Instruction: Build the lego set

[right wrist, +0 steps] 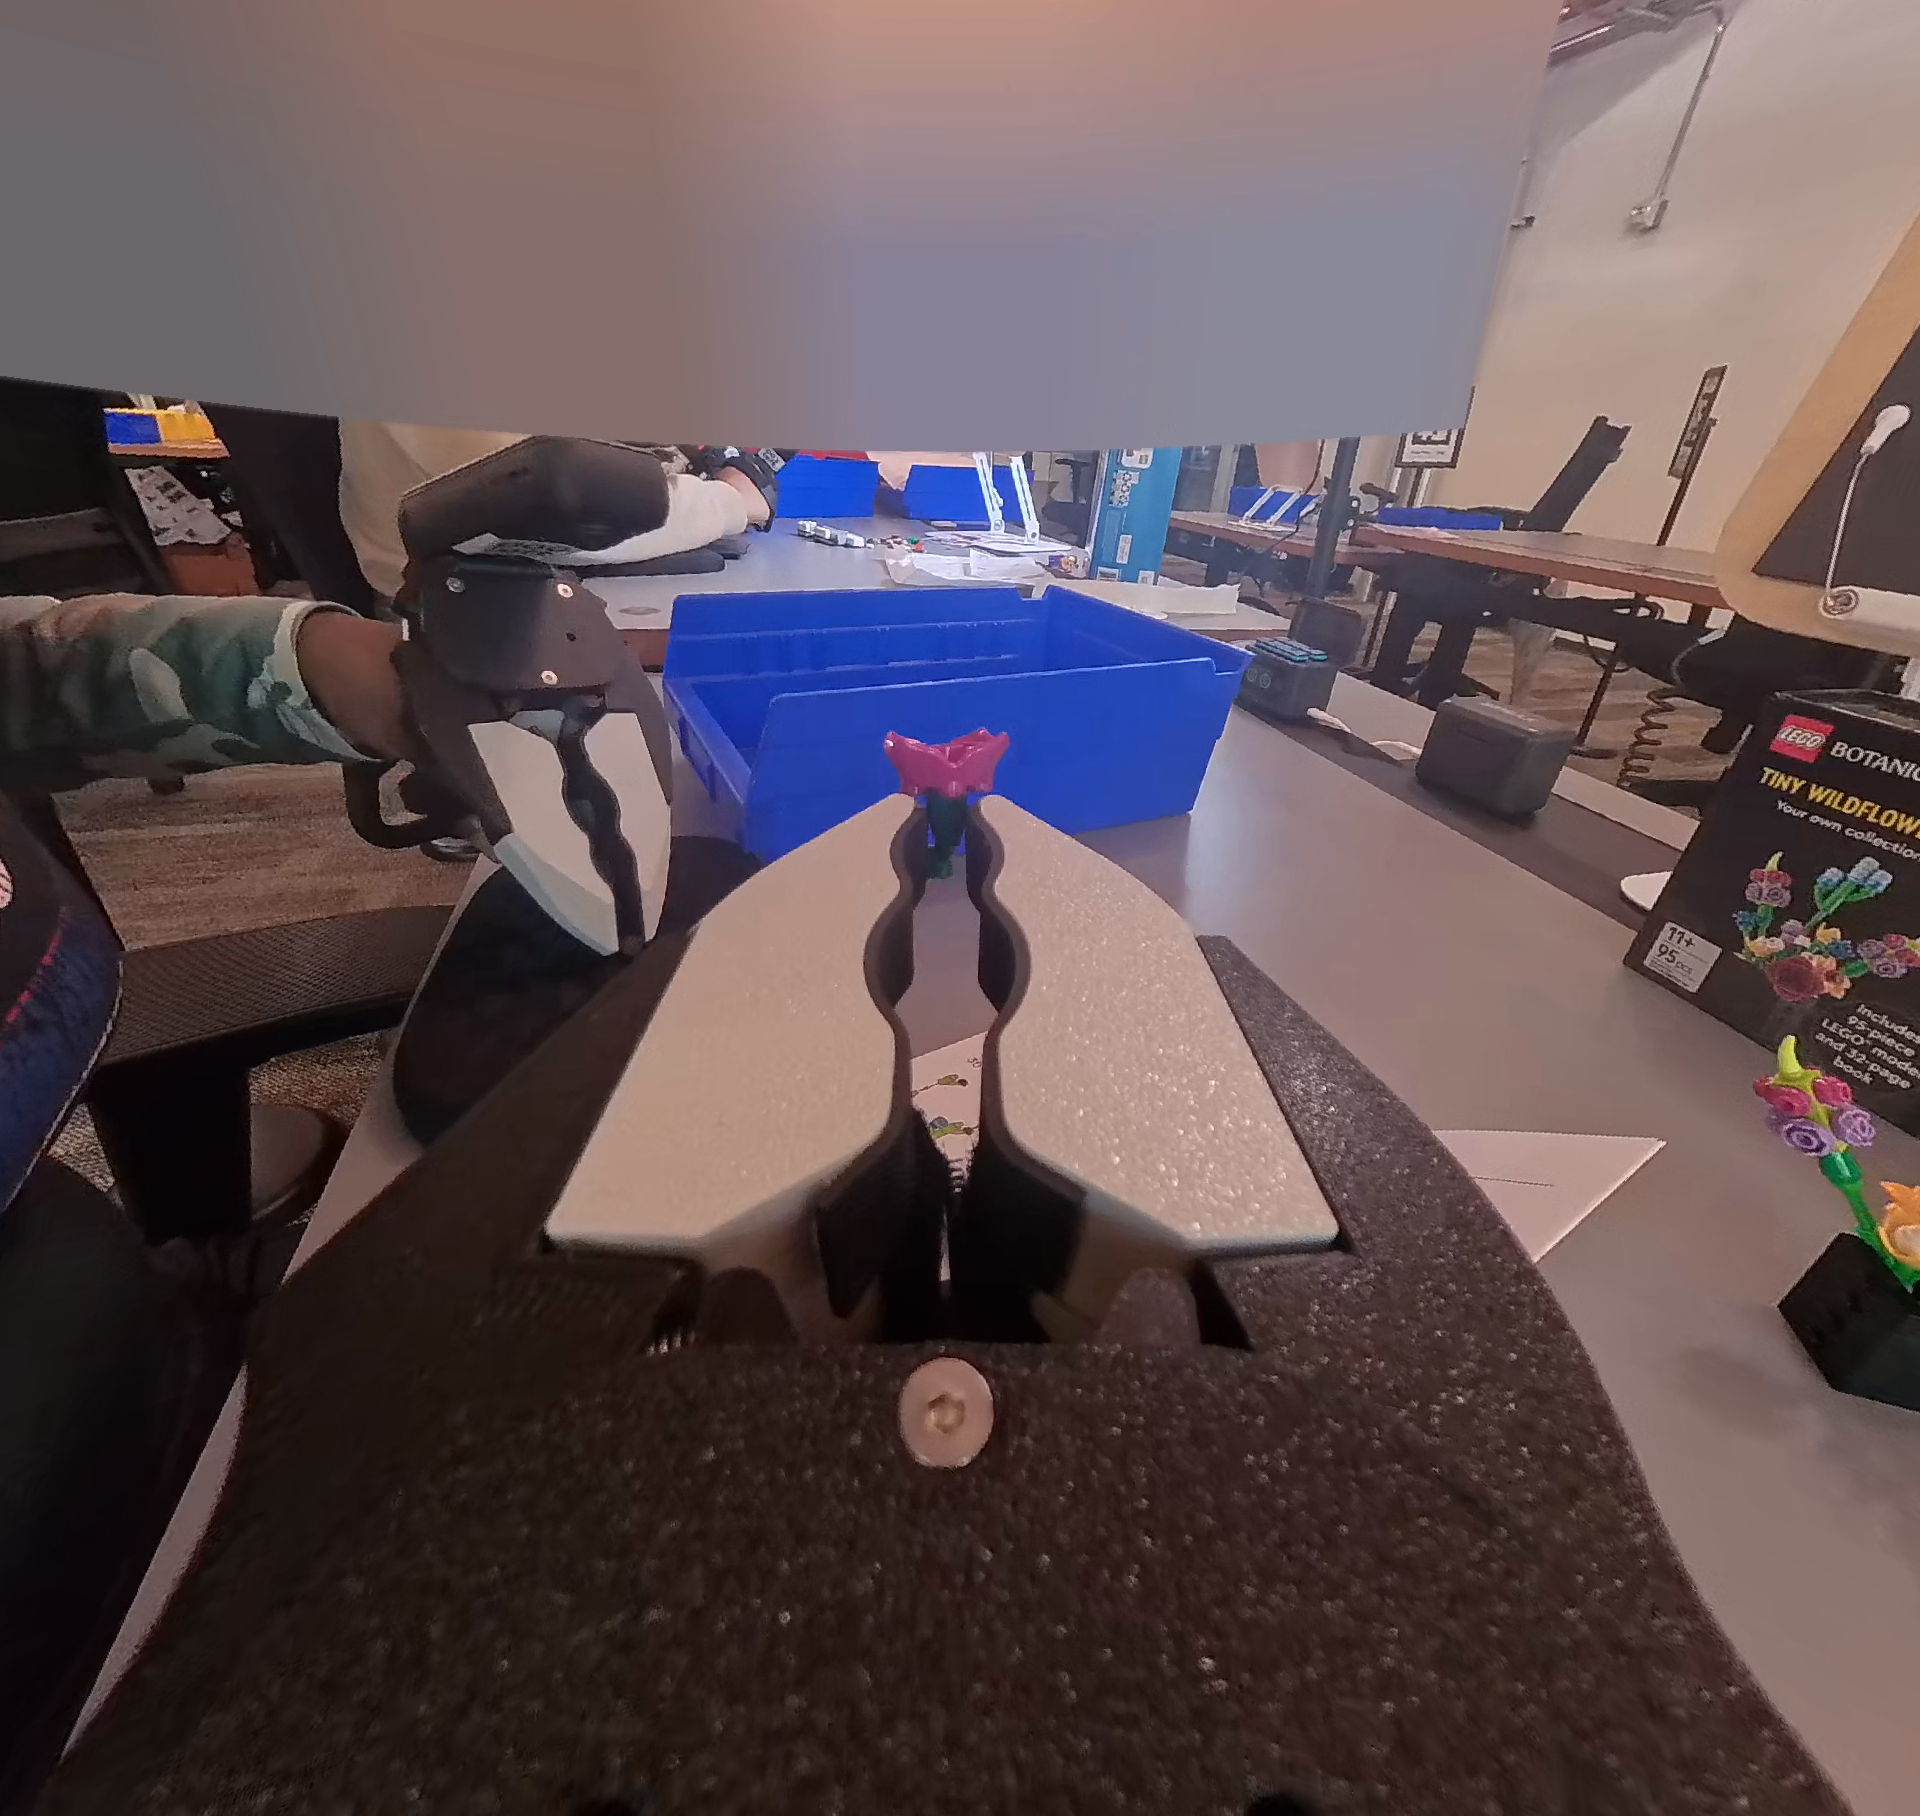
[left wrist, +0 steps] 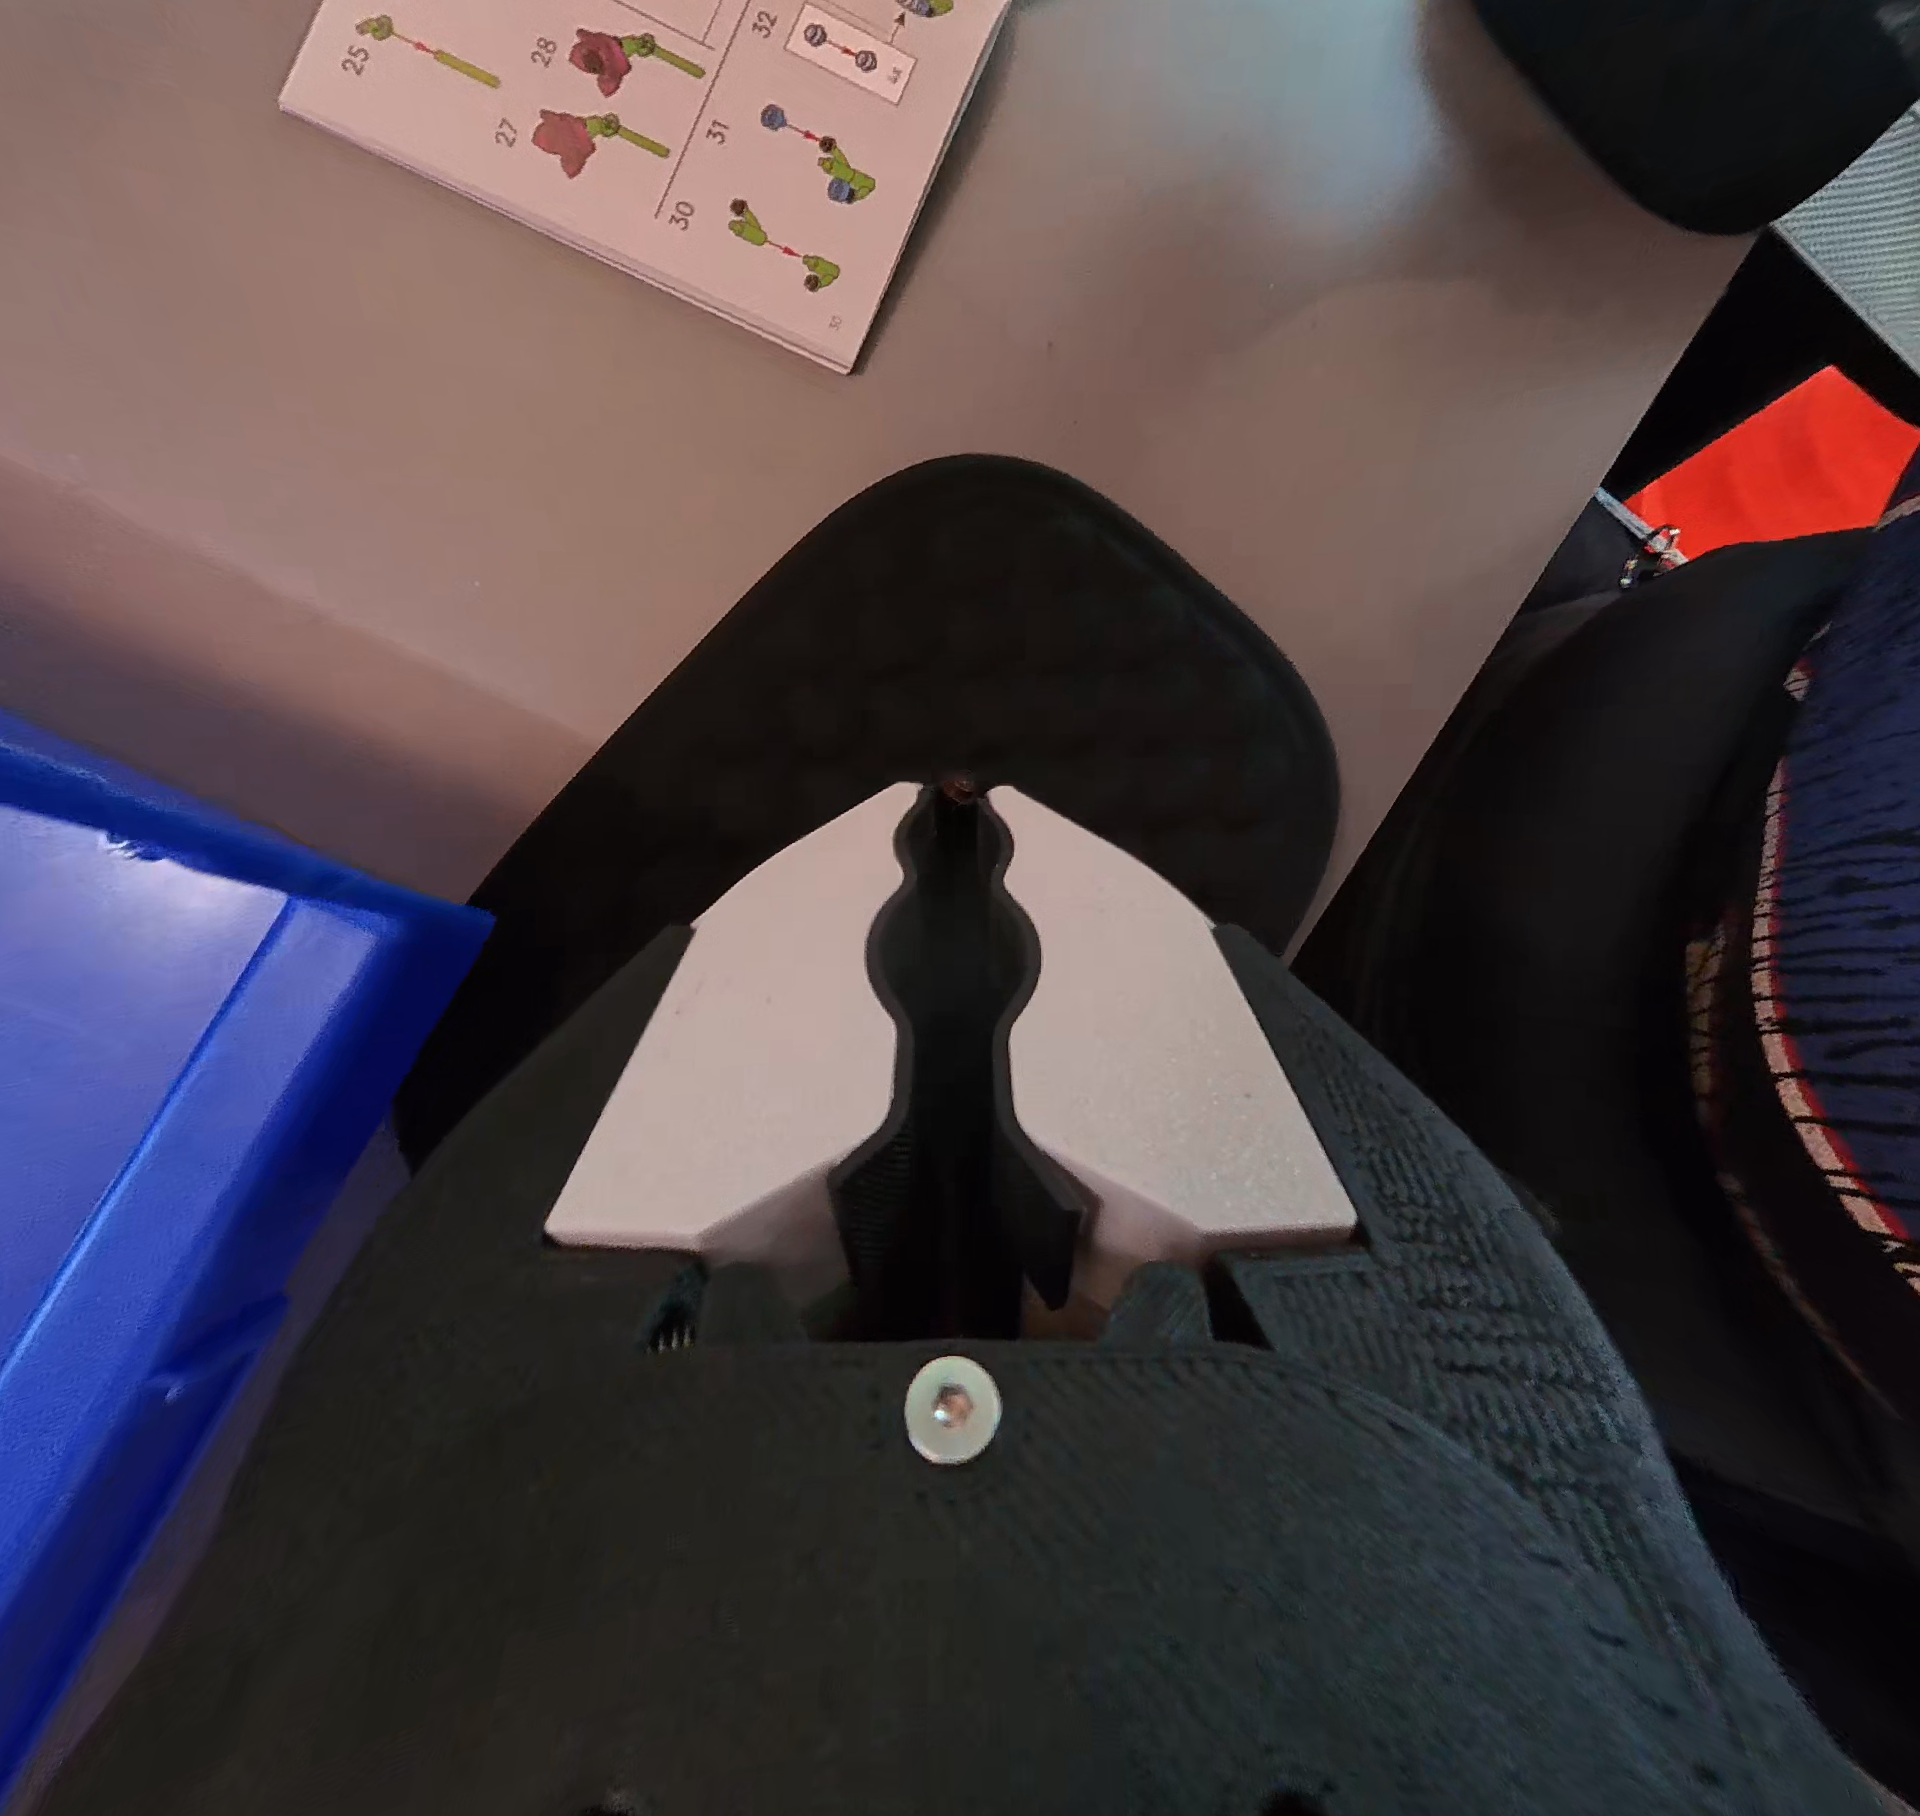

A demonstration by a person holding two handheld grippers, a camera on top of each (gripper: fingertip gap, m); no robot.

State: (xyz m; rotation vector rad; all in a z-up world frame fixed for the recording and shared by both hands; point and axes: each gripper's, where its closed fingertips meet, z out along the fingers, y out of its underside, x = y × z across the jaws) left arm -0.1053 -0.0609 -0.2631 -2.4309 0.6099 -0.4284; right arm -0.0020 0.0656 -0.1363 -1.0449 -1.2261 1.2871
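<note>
Partial bouquet standing at 4 o'clock (unfinished); right claw clamps magenta flower; left claw pinches tiny brown piece.

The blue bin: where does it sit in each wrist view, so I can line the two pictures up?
Left wrist view: blue bin at the lower left edge, cropped, left of the left tongs.
Right wrist view: blue bin at centre on the grey table, behind the pink flower piece in the right tongs.
Shared landmark: the instruction booklet, partly visible between the right tongs.
</note>
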